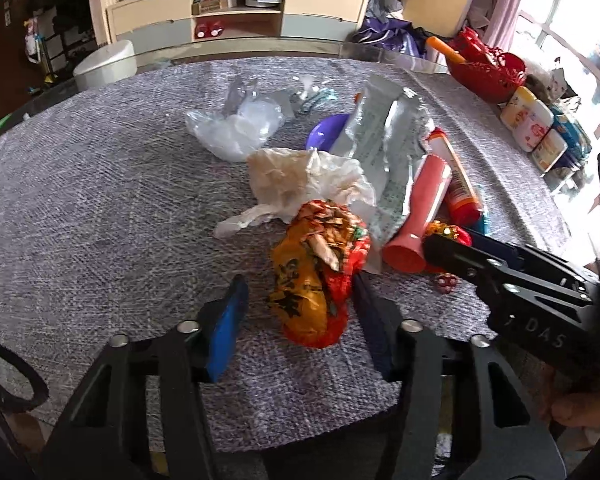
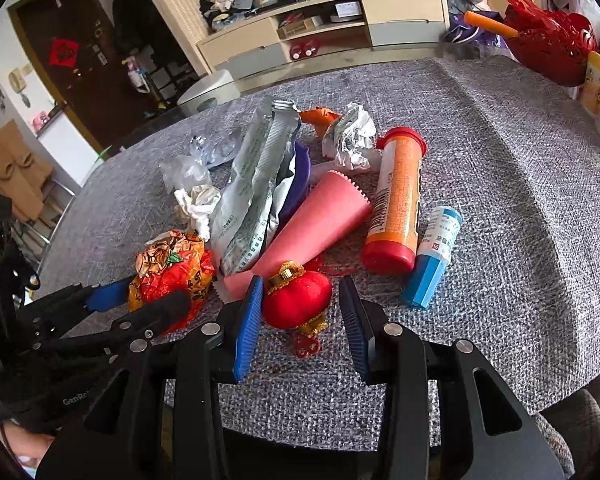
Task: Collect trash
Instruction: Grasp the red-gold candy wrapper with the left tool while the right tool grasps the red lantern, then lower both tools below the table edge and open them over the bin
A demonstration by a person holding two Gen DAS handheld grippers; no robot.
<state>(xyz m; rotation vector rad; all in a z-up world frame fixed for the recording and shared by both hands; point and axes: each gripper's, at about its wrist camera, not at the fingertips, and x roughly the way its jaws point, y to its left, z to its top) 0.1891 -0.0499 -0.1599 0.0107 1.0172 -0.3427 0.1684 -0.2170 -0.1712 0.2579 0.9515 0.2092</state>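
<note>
A pile of trash lies on a grey woven tablecloth point(image 1: 100, 184). My left gripper point(image 1: 300, 288) is open, its jaws either side of a crumpled orange-red wrapper point(image 1: 316, 272), also in the right wrist view point(image 2: 172, 264). My right gripper point(image 2: 300, 300) is open around a small red lantern ornament point(image 2: 296, 304); it shows in the left wrist view point(image 1: 460, 248). Beyond lie a pink cone tube point(image 2: 312, 224), an orange tube with red cap point(image 2: 396, 204), a blue vial point(image 2: 432, 256), a silver foil pouch point(image 2: 256, 184), crumpled foil point(image 2: 352, 136), white tissue point(image 1: 308, 180) and clear plastic point(image 1: 236, 128).
A purple bowl point(image 1: 324, 132) sits under the foil pouch. A red basket point(image 1: 488, 68) and baby-product bottles point(image 1: 532, 124) stand at the table's right edge. A TV cabinet point(image 1: 236, 16) is behind the table, a white bin point(image 1: 104, 64) beside it.
</note>
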